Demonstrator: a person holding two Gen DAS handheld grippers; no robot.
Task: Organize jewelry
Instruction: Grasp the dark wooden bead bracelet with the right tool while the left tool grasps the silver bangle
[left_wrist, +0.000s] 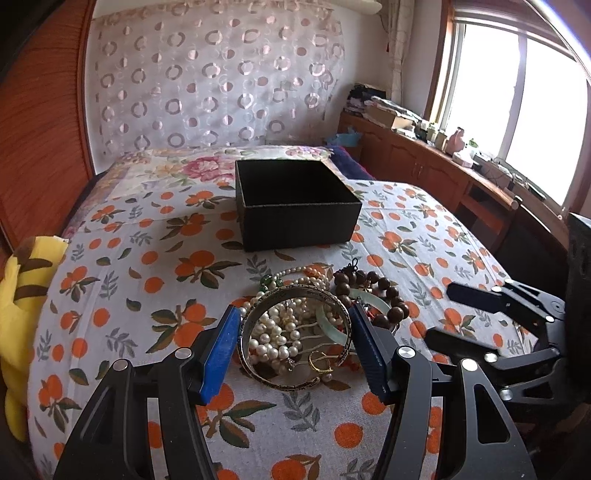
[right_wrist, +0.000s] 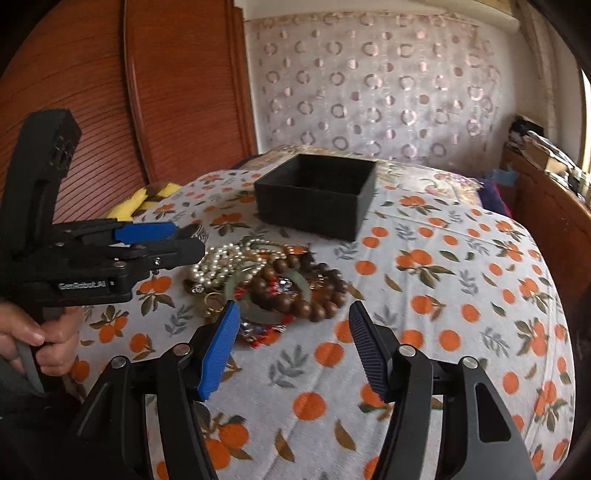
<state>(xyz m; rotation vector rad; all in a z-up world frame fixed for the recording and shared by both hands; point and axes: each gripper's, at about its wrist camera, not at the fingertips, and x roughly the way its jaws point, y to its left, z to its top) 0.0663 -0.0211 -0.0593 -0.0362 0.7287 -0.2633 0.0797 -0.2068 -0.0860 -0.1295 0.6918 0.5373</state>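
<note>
A pile of jewelry lies on the orange-print bedspread: a patterned metal bangle (left_wrist: 295, 295), white pearl strands (left_wrist: 275, 334), brown wooden beads (left_wrist: 384, 291), a pale jade bangle (left_wrist: 332, 325) and a gold ring (left_wrist: 319, 363). My left gripper (left_wrist: 293, 314) is wide open with its blue pads on either side of the metal bangle, touching or almost touching it. An open black box (left_wrist: 295, 221) stands behind the pile. My right gripper (right_wrist: 291, 314) is open and empty, just in front of the wooden beads (right_wrist: 295, 291). The left gripper (right_wrist: 184, 236) shows side-on there.
A yellow striped plush (left_wrist: 22, 295) lies at the bed's left edge. A wooden wardrobe (right_wrist: 129, 110) stands to the left. A wooden counter (left_wrist: 443, 166) with clutter runs under the window on the right. A patterned curtain (left_wrist: 214, 81) hangs behind the bed.
</note>
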